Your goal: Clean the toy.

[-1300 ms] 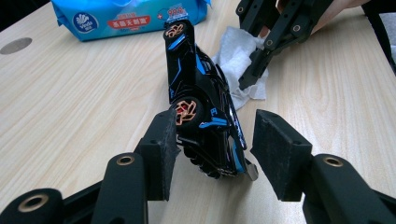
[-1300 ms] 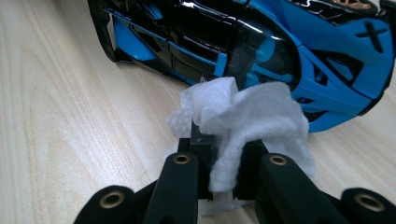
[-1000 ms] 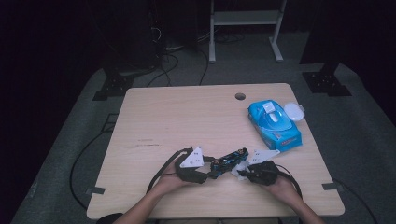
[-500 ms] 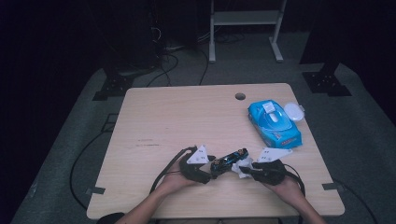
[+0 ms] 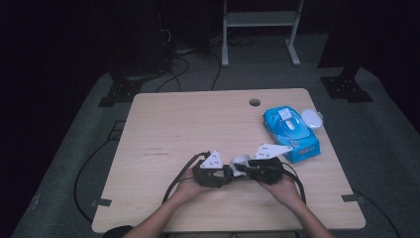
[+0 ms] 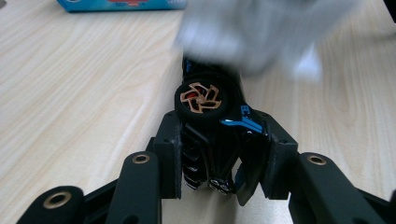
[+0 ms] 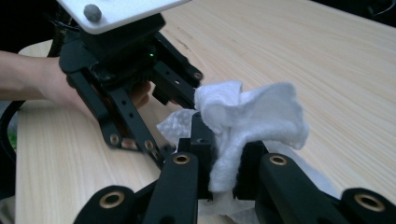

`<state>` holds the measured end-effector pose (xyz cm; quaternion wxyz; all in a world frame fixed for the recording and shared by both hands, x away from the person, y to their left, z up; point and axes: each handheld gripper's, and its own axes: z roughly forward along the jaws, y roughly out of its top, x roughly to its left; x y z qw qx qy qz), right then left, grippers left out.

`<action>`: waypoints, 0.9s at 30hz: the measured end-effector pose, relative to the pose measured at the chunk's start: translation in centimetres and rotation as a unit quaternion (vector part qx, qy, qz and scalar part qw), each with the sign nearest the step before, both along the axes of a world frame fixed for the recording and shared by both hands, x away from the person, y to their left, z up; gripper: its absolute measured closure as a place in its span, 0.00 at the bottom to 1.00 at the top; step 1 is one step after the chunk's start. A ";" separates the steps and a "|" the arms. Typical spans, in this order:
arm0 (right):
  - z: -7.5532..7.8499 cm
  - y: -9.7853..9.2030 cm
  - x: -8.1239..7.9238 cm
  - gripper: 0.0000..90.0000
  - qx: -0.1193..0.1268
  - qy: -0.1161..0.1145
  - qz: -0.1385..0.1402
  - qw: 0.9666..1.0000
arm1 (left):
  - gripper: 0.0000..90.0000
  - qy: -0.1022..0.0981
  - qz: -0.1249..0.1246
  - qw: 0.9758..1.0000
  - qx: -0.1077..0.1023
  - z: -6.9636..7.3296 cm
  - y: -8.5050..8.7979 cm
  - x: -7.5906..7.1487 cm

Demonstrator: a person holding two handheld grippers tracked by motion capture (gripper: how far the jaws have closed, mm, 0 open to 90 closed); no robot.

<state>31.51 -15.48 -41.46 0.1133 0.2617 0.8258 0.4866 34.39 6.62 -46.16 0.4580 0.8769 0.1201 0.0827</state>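
**At the near edge of the table: a toy car held for wiping**

Beyond both grippers, the table runs bare and pale; off past the right gripper, well apart from it, lies a blue wipes pack with a small white lid just beside it.

Between the two grippers is the work itself. The left gripper pinches the toy car across its body, one wheel standing up just ahead of the jaw tips; its jaws have just been closing on the car, and the pads now press on both flanks. The right gripper has its jaws pressed together on a bunched white wipe, which bulges out above the tips and hangs just in front of the left gripper.

To do this step well, by my judgement: keep the left grip steady and level, so the car neither twists nor slips; bring the wipe down onto the car's far end, the part free ahead of the left jaws, rather than onto the jaws themselves; use short, light strokes away from the left gripper, since a hard push could lever the car out; rebunch the wipe if its loose tail drags on the table.
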 end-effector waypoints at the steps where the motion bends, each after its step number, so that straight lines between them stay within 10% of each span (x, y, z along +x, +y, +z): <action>1: -0.1 0.8 0.3 0.90 -0.002 0.003 -0.001 1.000 | 0.65 -0.001 0.000 1.000 -0.001 0.0 0.1 0.0; 6: -1.2 2.5 1.3 0.90 -0.015 0.009 -0.002 1.000 | 0.65 -0.001 0.002 1.000 -0.001 0.0 0.7 0.3; 15: -1.6 -0.3 1.9 0.90 -0.022 0.003 -0.063 0.998 | 0.65 0.002 0.001 1.000 -0.003 -0.1 0.9 0.6; 22: -1.6 3.3 1.1 0.90 -0.019 -0.002 -0.013 1.000 | 0.65 0.006 0.001 1.000 -0.005 -0.2 1.0 0.8; 27: -1.6 0.9 1.7 0.90 -0.036 -0.014 -0.053 0.998 | 0.65 0.007 -0.002 1.000 -0.004 -0.1 1.5 0.9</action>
